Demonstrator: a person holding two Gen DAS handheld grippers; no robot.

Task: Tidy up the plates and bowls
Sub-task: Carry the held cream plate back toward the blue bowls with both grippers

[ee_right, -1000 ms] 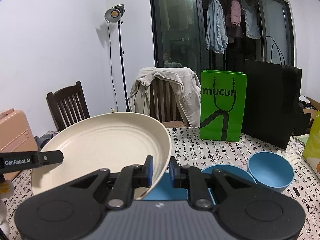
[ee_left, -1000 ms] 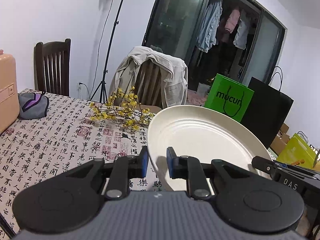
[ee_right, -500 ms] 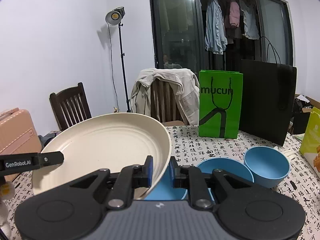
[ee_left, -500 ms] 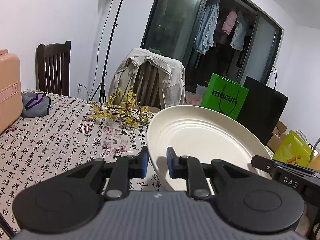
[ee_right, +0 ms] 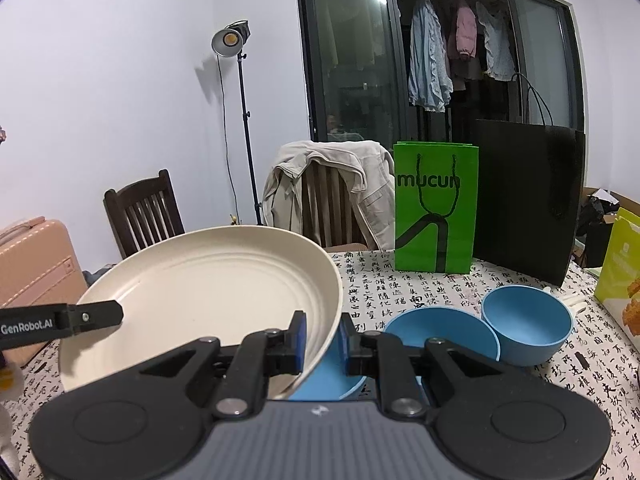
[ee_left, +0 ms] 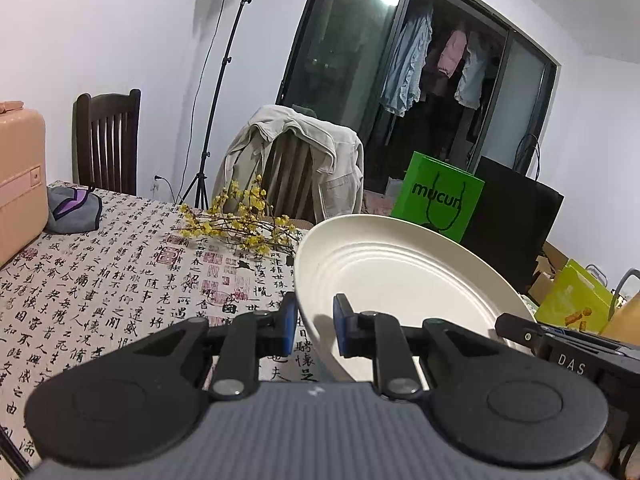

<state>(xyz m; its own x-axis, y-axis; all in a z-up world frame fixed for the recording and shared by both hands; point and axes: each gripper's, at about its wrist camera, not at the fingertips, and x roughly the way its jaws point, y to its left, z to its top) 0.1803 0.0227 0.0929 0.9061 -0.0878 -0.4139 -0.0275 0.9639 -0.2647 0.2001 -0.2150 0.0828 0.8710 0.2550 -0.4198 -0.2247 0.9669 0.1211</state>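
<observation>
Right gripper (ee_right: 321,338) clamping cream plate (ee_right: 200,304), blue bowls (ee_right: 524,320)

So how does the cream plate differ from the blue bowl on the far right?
The cream plate is wide and shallow with ridged rings; the blue bowl is narrower, deeper and smooth inside. The plate is tilted off the table, its rim gripped by the left gripper and right gripper; the bowl sits upright on the tablecloth, untouched. Both are round, empty and matte.
</observation>
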